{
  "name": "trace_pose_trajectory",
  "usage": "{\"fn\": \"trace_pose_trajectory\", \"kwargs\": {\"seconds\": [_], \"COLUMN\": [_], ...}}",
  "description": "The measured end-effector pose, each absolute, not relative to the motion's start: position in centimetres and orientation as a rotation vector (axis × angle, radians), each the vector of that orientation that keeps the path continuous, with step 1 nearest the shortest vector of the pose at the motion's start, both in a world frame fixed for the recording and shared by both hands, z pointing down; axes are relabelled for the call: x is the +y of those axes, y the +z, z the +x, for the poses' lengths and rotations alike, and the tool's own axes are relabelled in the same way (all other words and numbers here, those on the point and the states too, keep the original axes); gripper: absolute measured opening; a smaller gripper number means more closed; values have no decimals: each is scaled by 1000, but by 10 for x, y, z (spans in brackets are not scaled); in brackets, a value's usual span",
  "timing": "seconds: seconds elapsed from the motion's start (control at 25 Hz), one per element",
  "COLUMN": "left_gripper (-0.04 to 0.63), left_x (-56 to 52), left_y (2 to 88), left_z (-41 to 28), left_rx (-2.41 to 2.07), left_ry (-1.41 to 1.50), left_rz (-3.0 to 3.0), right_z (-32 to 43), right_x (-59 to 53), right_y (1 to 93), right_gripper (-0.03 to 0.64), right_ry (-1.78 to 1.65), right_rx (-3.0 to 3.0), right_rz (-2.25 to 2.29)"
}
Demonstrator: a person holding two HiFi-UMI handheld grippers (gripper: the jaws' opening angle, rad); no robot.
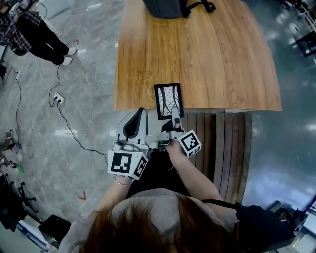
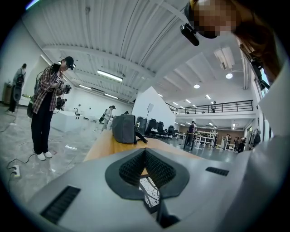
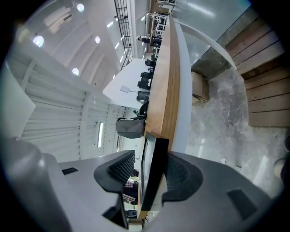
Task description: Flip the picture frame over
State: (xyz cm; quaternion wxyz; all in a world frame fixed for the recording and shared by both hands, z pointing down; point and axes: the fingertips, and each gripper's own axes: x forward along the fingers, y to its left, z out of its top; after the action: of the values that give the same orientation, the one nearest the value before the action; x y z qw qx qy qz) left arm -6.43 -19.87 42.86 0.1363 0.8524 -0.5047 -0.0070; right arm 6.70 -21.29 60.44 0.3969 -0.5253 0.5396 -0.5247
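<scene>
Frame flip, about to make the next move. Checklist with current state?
1. Picture frame at the table's near edge: ok, picture side up, not yet flipped.
2. Frame edge between the right gripper's jaws: ok.
3. Right jaws clamped on the frame: not ok, a gap shows beside one pad, so the jaws are open.
4. Left gripper free: ok, jaws together with nothing between them.
5. Room to turn the frame over: ok, bare wood up to the bag at the far end.
6. Frame's near edge lifted off the table: cannot tell.
</scene>
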Motion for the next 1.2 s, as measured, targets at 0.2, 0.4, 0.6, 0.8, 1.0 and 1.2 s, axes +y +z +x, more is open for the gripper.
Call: {"fn": "trace_pose_trajectory", "kwargs": {"seconds": [0.2,0.4,0.6,0.8,1.0,1.2], "left_gripper": [6,6,6,6,6,6], "left_x": [-196,-193,-192,-194,-190,-190], "left_y": [429,429,412,382,354,336], "left_z": [-63,-64,-58,-44,-28,-29], "left_rx": [-1461,-1467,-1460,-1446,-1438,-1467], "left_ry": [-17,-11,-51,-143,-172,-206], "left_rz": [2474,2475,2504,2546,2586,2600], "right_z": [73,71,99,125,99,71], "right_x": [-206,-185,-158,-170,-175,-181], "right_y": [610,604,546,427,336,312], "right_gripper": [186,186,184,183,182,115], "right_ry": [-1351,-1405,-1304,-891,-299,-1], "right_rx": [1355,1459,1616,1880,2361,2554], "right_rz": [-1347,-1357,-1455,-1469,-1602,-1656]}}
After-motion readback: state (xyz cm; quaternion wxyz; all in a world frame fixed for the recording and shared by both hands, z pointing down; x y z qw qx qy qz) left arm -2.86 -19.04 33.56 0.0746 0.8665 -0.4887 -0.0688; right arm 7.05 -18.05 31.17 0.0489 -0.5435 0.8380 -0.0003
